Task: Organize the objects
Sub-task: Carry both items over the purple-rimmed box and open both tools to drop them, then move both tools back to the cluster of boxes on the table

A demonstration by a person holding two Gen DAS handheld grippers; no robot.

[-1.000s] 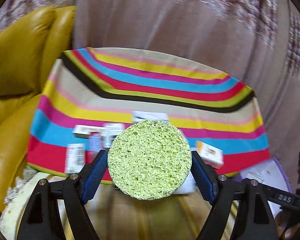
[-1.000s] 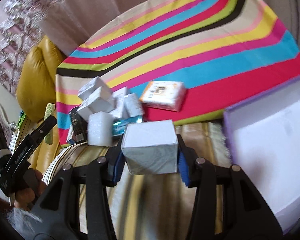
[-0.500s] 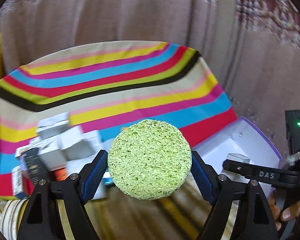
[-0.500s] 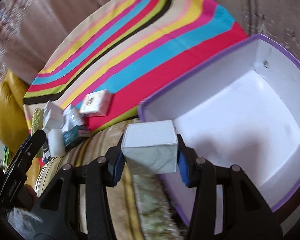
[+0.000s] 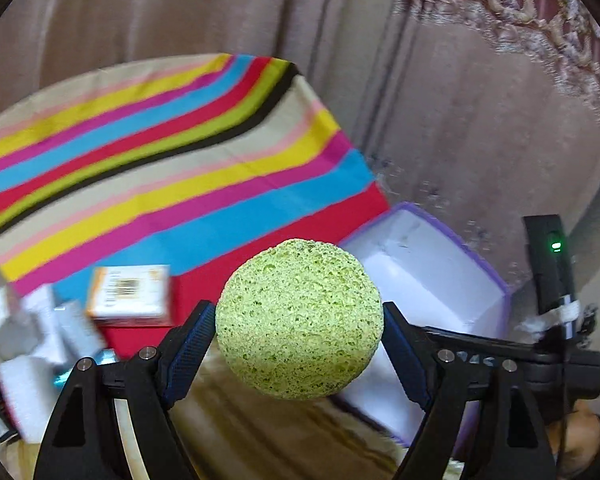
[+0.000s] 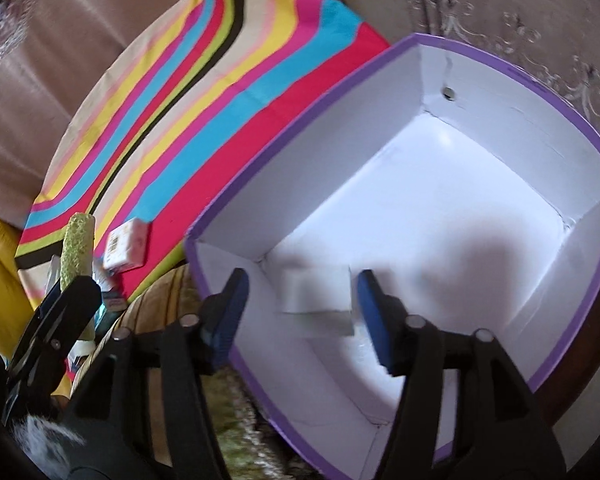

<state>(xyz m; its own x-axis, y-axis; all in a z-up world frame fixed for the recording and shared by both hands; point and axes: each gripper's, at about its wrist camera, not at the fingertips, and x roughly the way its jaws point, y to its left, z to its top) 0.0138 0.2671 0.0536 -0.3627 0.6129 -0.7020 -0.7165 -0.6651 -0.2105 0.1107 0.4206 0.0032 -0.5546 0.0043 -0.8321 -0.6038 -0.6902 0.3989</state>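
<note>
The right gripper (image 6: 298, 312) is seen w/ its blue-padded fingers (image 6: 230, 312) spread apart over the purple-rimmed box (image 6: 596, 148); the small white carton (image 6: 316, 300), clamped between them half a sec. ago, is now released and caught blurred between the pads, clear of both, apparently dropping toward the near corner of the box's white interior. Whether it has landed yet cannot be told. That drop is judged to mark one item sorted, w/ the box otherwise bare inside. The left gripper (image 5: 298, 328) is shown closed on the round green sponge (image 5: 299, 326), pinched at both sides by the fingers (image 5: 190, 342) and held in the air short of the box, which is seen just beyond and to the right in the left-wrist view. The sponge appears next in line for the box, and little squeeze should be needed, the foam being light and springy. Farther out, an orange-and-white packet (image 5: 130, 291) and a blurred heap of small white boxes (image 5: 28, 320) are left on the striped cloth (image 5: 180, 168), so most of the sorting is reckoned still to be done. The surface under the cloth is hidden; a pinkish curtain (image 5: 460, 120) is visible behind.
</note>
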